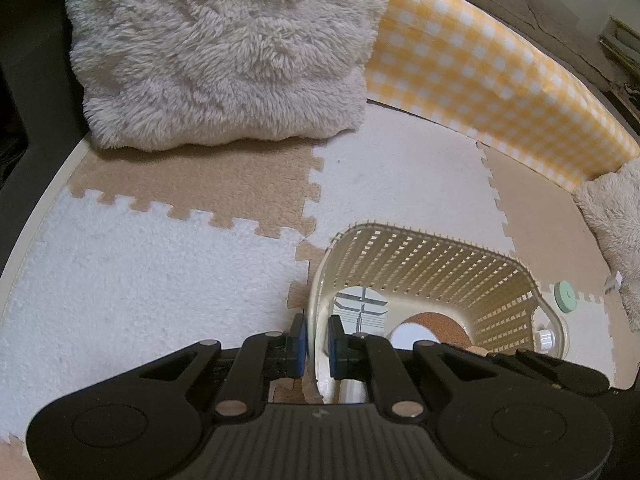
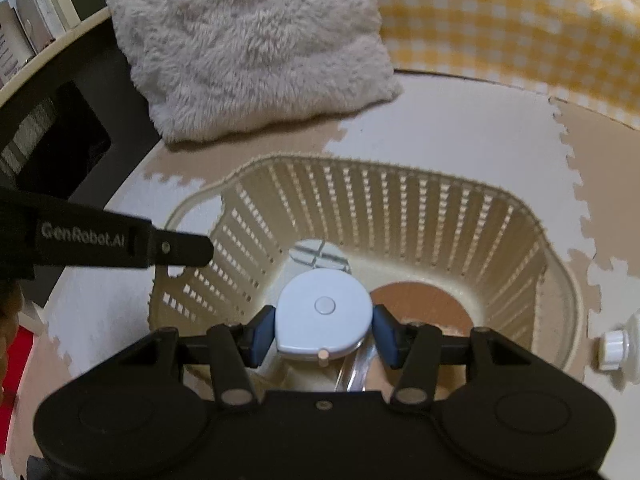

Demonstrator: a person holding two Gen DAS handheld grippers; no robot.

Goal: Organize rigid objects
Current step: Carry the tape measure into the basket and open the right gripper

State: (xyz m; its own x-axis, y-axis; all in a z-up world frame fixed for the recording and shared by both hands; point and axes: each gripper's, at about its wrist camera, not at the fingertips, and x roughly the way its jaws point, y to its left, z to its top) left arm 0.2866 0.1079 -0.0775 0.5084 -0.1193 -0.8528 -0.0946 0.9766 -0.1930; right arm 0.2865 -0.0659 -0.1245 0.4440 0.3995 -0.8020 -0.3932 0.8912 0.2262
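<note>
Right hand-held gripper [image 2: 323, 334] clamps the tape measure [image 2: 324, 314] (above basket [image 2: 400, 216]).

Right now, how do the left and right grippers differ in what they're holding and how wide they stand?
The left gripper is pinched nearly shut on the basket rim, while the right gripper stands wider, clamped on a white tape measure. The left sits at the basket's edge; the right hangs over its inside, above the cork coaster. Both have blue pads and point downward.

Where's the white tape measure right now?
In the right wrist view, the white tape measure sits clamped in the right claw, over the basket, left of the cork coaster.
</note>
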